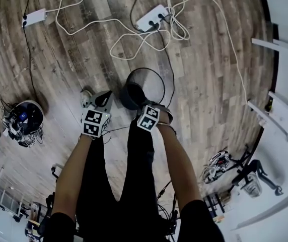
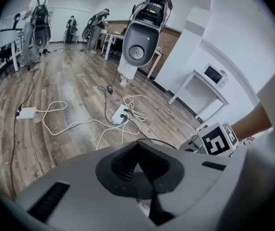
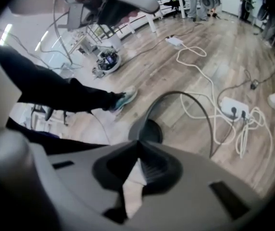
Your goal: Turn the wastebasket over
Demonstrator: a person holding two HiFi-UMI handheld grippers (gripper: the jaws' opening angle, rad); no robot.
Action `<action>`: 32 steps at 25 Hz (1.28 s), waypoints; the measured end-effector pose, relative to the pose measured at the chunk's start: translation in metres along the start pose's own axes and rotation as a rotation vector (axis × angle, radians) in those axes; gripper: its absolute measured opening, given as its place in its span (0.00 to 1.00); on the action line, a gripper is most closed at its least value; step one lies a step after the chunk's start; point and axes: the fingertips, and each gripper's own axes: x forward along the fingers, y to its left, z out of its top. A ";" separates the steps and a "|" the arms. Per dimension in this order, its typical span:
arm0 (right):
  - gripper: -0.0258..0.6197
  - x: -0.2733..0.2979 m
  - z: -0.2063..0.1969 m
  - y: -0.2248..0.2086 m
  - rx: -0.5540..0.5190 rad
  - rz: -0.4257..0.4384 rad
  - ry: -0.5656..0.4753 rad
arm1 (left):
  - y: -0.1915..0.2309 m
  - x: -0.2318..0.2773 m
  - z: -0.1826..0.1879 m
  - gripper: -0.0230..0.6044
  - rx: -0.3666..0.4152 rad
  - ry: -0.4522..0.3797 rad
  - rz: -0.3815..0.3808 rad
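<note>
The black wire-mesh wastebasket (image 1: 134, 92) lies tilted on the wood floor, its round rim (image 1: 163, 87) raised toward the right and its dark base to the left. My right gripper (image 1: 153, 109) is at the near part of the rim, jaws closed on the mesh edge. In the right gripper view the rim (image 3: 176, 94) arcs out from the right gripper (image 3: 137, 143), with the dark base (image 3: 148, 131) just beyond the tips. My left gripper (image 1: 105, 99) is beside the basket's left, shut and empty. From the left gripper (image 2: 138, 147), only a thin arc of the rim (image 2: 159, 141) shows.
A white power strip (image 1: 151, 18) with looped white cables (image 1: 129, 39) lies beyond the basket, and a small adapter (image 1: 34, 16) at far left. A round machine (image 1: 25, 120) sits on the left; white shelving (image 1: 285, 105) stands on the right. My shoe (image 1: 87, 96) is near the left gripper.
</note>
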 end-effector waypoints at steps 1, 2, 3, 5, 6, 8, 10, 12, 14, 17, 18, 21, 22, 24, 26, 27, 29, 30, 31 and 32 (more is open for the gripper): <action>0.11 -0.004 -0.001 -0.007 0.004 -0.015 0.006 | -0.001 -0.002 0.007 0.09 -0.002 -0.022 0.011; 0.11 -0.007 -0.001 -0.014 0.009 -0.029 0.013 | -0.002 -0.004 0.013 0.09 -0.006 -0.042 0.018; 0.11 -0.010 -0.002 -0.021 0.016 -0.042 0.019 | -0.002 -0.006 0.018 0.09 -0.011 -0.060 0.023; 0.11 -0.015 -0.002 -0.034 0.035 -0.070 0.030 | -0.003 -0.009 0.029 0.09 -0.024 -0.087 0.027; 0.11 -0.018 -0.002 -0.040 0.048 -0.085 0.032 | -0.003 -0.010 0.033 0.09 -0.028 -0.097 0.027; 0.11 -0.022 -0.001 -0.053 0.078 -0.117 0.030 | -0.005 -0.012 0.039 0.09 -0.028 -0.113 0.025; 0.11 -0.025 0.000 -0.065 0.112 -0.148 0.027 | -0.005 -0.014 0.045 0.09 -0.017 -0.124 0.024; 0.11 -0.026 0.003 -0.075 0.146 -0.173 0.028 | -0.004 -0.015 0.049 0.09 -0.008 -0.133 0.024; 0.11 -0.023 0.004 -0.081 0.175 -0.193 0.030 | -0.005 -0.014 0.050 0.09 -0.006 -0.133 0.019; 0.11 -0.013 0.008 -0.080 0.202 -0.203 0.033 | -0.004 -0.013 0.050 0.09 0.003 -0.130 0.017; 0.11 -0.009 0.011 -0.077 0.208 -0.200 0.032 | -0.003 -0.013 0.049 0.09 0.005 -0.132 0.018; 0.11 0.002 0.023 -0.064 0.218 -0.180 0.026 | 0.004 -0.016 0.048 0.09 0.005 -0.148 0.019; 0.11 0.006 0.026 -0.059 0.218 -0.174 0.025 | 0.006 -0.017 0.046 0.09 0.007 -0.148 0.019; 0.11 0.012 0.030 -0.049 0.215 -0.167 0.025 | 0.010 -0.020 0.039 0.09 0.012 -0.137 0.021; 0.11 0.018 0.034 -0.041 0.216 -0.167 0.021 | 0.014 -0.024 0.036 0.09 0.013 -0.133 0.023; 0.11 0.021 0.036 -0.038 0.218 -0.168 0.018 | 0.017 -0.026 0.037 0.09 0.011 -0.134 0.023; 0.11 0.026 0.041 -0.033 0.227 -0.168 0.013 | 0.022 -0.029 0.035 0.09 0.007 -0.136 0.025; 0.11 0.029 0.043 -0.030 0.233 -0.166 0.010 | 0.025 -0.031 0.034 0.09 0.005 -0.137 0.027; 0.11 0.032 0.045 -0.028 0.239 -0.167 0.007 | 0.028 -0.032 0.032 0.09 0.003 -0.138 0.029; 0.11 0.035 0.047 -0.025 0.246 -0.170 0.004 | 0.030 -0.033 0.030 0.09 0.001 -0.141 0.033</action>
